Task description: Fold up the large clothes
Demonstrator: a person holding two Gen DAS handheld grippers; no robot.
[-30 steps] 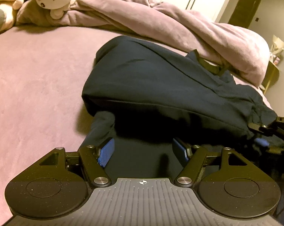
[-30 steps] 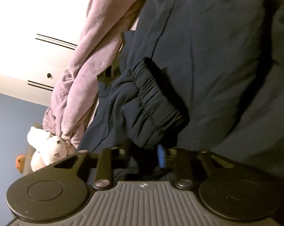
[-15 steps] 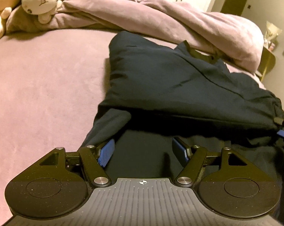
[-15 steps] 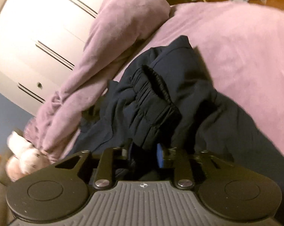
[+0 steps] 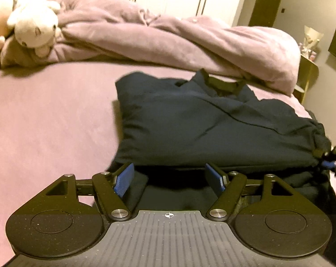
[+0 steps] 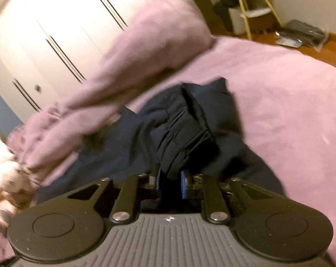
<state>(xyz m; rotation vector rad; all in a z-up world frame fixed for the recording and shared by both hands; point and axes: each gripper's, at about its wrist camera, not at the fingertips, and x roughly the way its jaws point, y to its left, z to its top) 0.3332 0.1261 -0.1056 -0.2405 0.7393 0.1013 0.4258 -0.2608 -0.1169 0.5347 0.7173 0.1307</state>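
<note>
Purple bed [image 5: 45, 115] carries a dark navy garment [image 5: 201, 129], folded over, beside a bunched duvet [image 5: 168, 42]. Left gripper [image 5: 169, 175]: jaws wide apart over the garment's near edge, gripping nothing. Right gripper [image 6: 170, 183]: jaws clamped on the garment's elastic cuff [image 6: 183, 138].

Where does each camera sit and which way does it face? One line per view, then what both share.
Left wrist: low over the bed, facing the pillows; open left gripper straddles the navy garment.
Right wrist: tilted, facing the wardrobe; right gripper clamps the elastic cuff.
Shared: garment, duvet, plush toy.
</note>
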